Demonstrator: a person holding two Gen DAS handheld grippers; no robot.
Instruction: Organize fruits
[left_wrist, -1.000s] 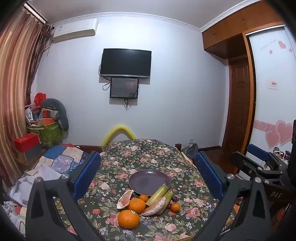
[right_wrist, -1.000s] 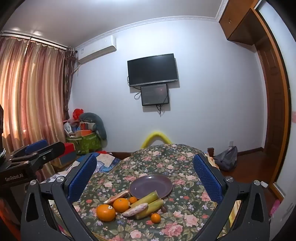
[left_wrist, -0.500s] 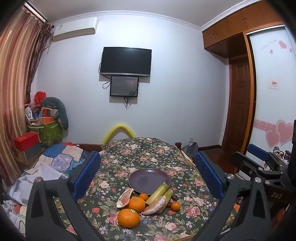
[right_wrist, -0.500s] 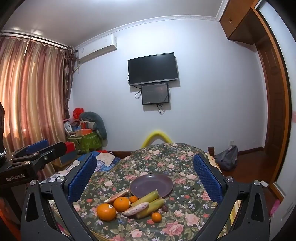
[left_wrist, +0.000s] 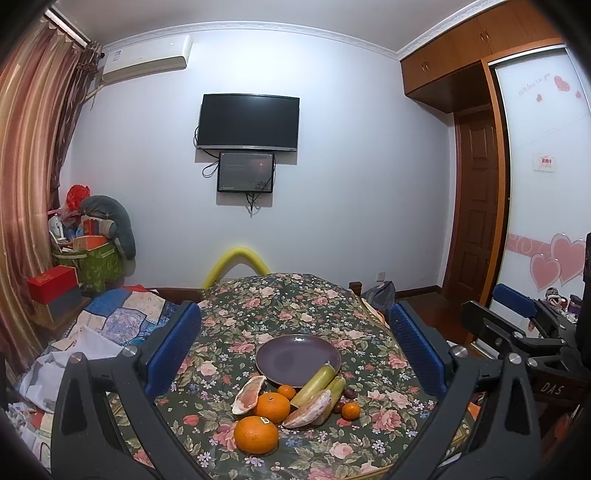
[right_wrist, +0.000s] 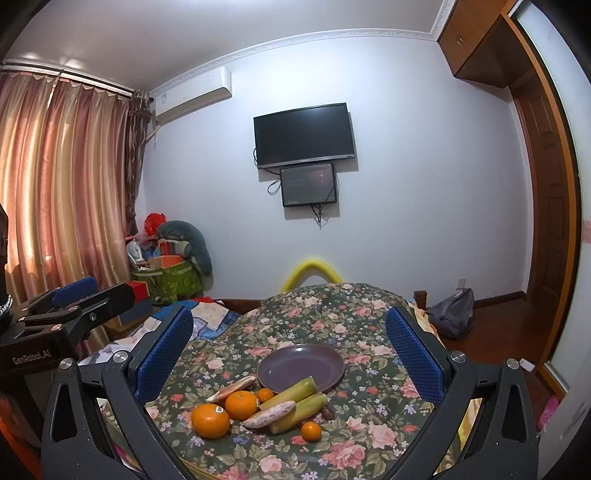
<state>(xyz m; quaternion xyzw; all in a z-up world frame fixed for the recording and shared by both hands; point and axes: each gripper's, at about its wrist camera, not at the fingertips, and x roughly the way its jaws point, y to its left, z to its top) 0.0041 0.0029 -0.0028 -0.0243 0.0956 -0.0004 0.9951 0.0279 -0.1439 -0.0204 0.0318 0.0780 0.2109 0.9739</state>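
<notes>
While both grippers gape empty, fruits beside purple plate

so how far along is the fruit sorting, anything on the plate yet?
Done: nothing. The purple plate has no fruit sitting in it; one green stalk's tip just overlaps its rim. In hand: nothing, left gripper and right gripper both hover open above the table. Left: everything, meaning two big oranges, the small ones, two pomelo wedges and the stalks, clustered on the floral cloth.

White wall, mounted TV, striped curtains, wooden door.
</notes>
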